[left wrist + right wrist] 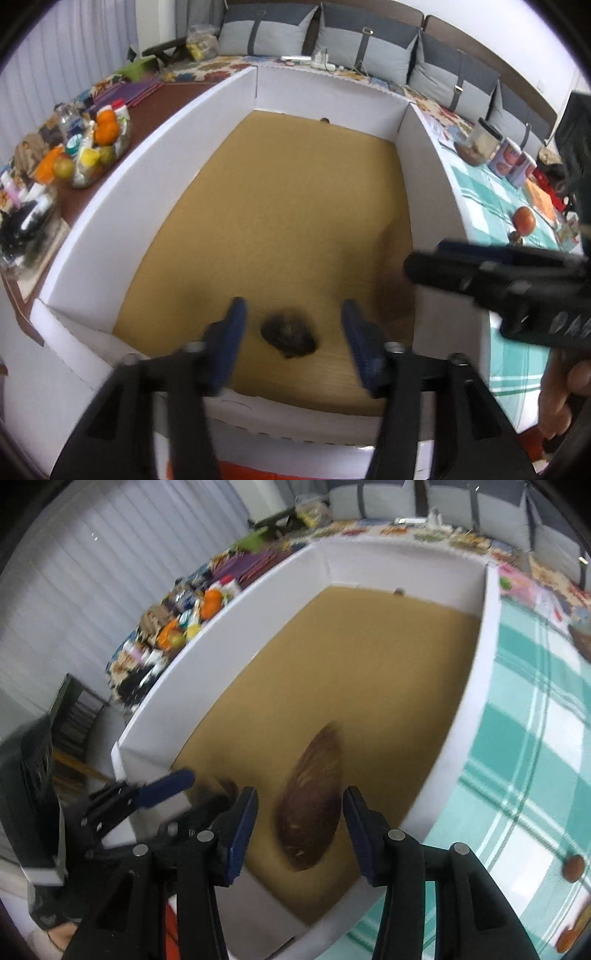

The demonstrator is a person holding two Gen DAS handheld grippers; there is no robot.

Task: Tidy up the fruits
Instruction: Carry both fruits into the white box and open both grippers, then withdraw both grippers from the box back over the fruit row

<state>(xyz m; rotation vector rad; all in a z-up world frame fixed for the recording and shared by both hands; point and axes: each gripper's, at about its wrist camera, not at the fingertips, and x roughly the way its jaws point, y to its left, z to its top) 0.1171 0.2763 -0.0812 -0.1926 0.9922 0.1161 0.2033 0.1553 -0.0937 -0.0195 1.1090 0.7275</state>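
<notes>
A white-walled box [110, 221] with a tan floor fills both views. In the left wrist view a small dark brown fruit [288, 338], blurred, lies on the floor near the front wall. My left gripper [291, 308] hovers over it, open, pads clear of it on both sides. In the right wrist view a long brown fruit [310, 805], smeared by motion, shows between the fingers of my right gripper [301, 797], which is open and not touching it. The right gripper [424, 260] also reaches over the box's right wall, held by a hand [561, 398].
A red fruit [524, 219] and tins [517, 166] sit on the green checked cloth [535, 738] right of the box, and small brown fruits [574, 867] near its front. A bowl of oranges [107, 129] and clutter line the left side. Cushions [266, 33] stand behind.
</notes>
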